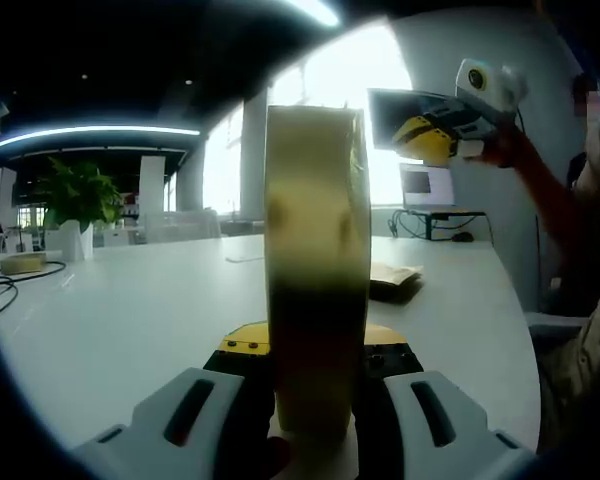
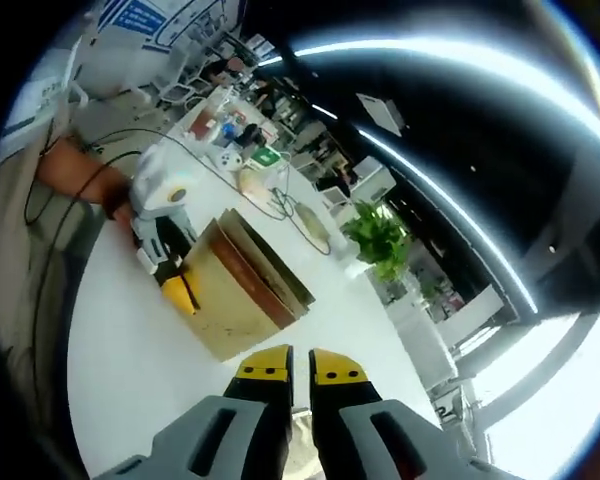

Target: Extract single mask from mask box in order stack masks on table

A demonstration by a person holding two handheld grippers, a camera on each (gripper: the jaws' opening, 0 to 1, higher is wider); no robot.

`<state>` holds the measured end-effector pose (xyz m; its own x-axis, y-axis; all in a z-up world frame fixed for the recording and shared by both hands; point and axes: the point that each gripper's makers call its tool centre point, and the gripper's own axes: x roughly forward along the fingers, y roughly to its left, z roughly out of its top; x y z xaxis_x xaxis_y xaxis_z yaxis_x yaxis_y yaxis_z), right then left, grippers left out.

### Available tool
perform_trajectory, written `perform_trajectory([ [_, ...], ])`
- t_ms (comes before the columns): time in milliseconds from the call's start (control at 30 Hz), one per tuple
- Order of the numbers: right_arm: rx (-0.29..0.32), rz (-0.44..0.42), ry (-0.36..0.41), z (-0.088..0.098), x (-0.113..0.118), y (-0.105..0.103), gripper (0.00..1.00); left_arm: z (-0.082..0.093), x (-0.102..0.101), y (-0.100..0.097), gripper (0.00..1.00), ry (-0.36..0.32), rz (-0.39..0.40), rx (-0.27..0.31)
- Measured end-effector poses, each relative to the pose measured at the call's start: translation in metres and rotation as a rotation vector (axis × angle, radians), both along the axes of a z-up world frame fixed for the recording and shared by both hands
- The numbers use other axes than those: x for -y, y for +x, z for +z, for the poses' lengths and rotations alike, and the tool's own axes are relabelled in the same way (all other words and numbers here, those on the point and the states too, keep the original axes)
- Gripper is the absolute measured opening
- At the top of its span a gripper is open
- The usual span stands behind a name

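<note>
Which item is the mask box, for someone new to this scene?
Start at the white table. There the left gripper clamps the mask box, a tan cardboard carton. Unlike the flat brown packet lying nearby, it is gripped.

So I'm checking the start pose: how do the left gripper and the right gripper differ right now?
The left gripper is shut on the mask box, held upright on edge over the table; the right gripper is shut with nothing visible between its jaws. The left gripper sits low by the table, while the right gripper is raised high, clear of it. Both have yellow-tipped jaws and are hand-held.
</note>
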<state>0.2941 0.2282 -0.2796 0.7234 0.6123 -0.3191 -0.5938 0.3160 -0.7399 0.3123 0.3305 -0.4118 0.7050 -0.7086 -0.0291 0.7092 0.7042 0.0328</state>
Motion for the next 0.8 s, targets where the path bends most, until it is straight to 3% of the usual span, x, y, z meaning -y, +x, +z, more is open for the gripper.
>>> perform_trajectory([
  [433,0.015,0.081,-0.083,0.009,-0.029,0.003,0.03,0.000,0.001,0.000,0.20,0.001,-0.001,0.001],
  [800,0.009,0.168,-0.177,0.003,-0.057,0.004,0.04,0.000,0.001,0.000,0.20,0.001,-0.001,0.001],
])
